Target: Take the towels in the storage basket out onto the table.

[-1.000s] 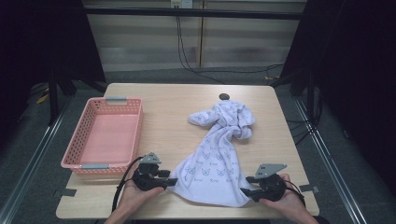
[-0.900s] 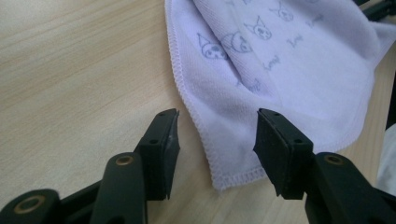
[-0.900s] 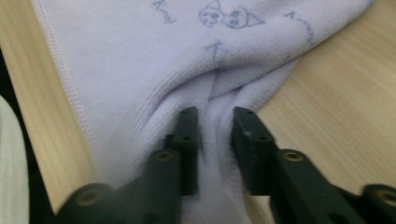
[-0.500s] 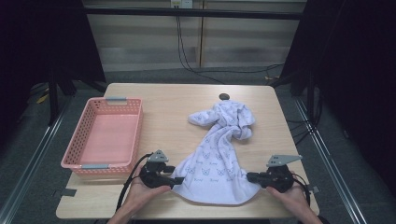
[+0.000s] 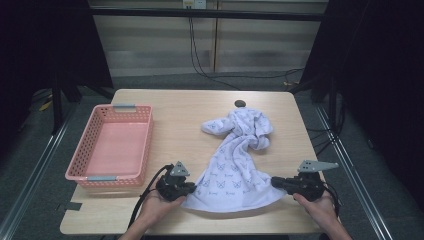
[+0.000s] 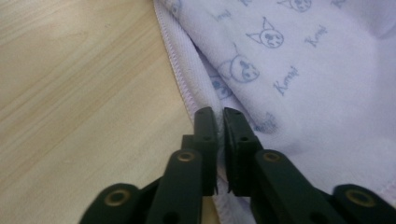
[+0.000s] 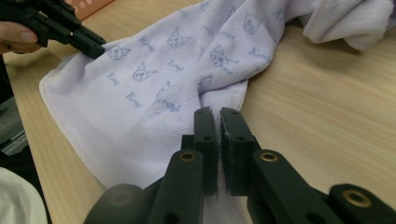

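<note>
Both grippers are clamped on the towel (image 5: 235,165), left gripper (image 5: 186,187) just closed on the near-left hem, right gripper (image 5: 277,183) on the near-right edge. Towel lies mid-table, far end bunched. Lift evenly, keep the edge taut, don't yank; basket (image 5: 111,145) sits left.

Soft terry-cloth towel (image 5: 235,172), matt pale wood table (image 5: 190,110); pink perforated plastic basket (image 5: 145,145)
</note>
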`<state>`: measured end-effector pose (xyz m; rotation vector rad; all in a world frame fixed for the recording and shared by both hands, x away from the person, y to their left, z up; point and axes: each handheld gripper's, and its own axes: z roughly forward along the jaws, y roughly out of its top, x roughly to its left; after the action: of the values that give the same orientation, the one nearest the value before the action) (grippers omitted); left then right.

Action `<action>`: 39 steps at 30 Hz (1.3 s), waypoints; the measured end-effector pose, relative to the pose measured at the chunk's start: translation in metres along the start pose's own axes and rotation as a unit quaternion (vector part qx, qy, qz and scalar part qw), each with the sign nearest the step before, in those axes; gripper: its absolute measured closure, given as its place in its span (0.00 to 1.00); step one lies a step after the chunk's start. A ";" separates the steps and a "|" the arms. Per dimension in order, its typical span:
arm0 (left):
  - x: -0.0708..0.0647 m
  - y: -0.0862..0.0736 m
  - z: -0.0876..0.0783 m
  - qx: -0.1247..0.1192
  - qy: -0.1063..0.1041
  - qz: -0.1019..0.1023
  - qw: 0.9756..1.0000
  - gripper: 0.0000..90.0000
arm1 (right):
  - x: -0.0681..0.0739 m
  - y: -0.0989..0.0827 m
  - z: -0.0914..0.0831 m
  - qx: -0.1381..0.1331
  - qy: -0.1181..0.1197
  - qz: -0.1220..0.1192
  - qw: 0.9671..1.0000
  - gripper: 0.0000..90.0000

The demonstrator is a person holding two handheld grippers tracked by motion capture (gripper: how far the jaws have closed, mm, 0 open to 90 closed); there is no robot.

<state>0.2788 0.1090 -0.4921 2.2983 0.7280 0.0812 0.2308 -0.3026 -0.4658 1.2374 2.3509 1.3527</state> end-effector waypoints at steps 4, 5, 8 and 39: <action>0.009 -0.004 -0.012 -0.035 -0.054 -0.050 0.997 0.98 | -0.004 0.001 -0.009 -0.019 -0.001 0.008 1.000 0.96; 0.012 -0.003 -0.019 -0.053 -0.068 -0.065 0.994 0.98 | -0.006 0.003 -0.012 -0.026 -0.001 0.010 1.000 0.96; 0.019 0.007 -0.041 -0.097 -0.067 -0.077 0.990 0.98 | -0.010 0.013 -0.023 -0.056 -0.004 0.017 0.998 0.96; 0.023 0.123 -0.213 -0.286 -0.046 -0.054 0.956 0.97 | 0.015 0.207 -0.124 -0.241 -0.043 -0.075 0.967 0.97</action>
<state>0.3026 0.1805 -0.2562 1.6959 0.6755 0.1170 0.2790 -0.3207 -0.2296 0.9316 1.8525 1.6455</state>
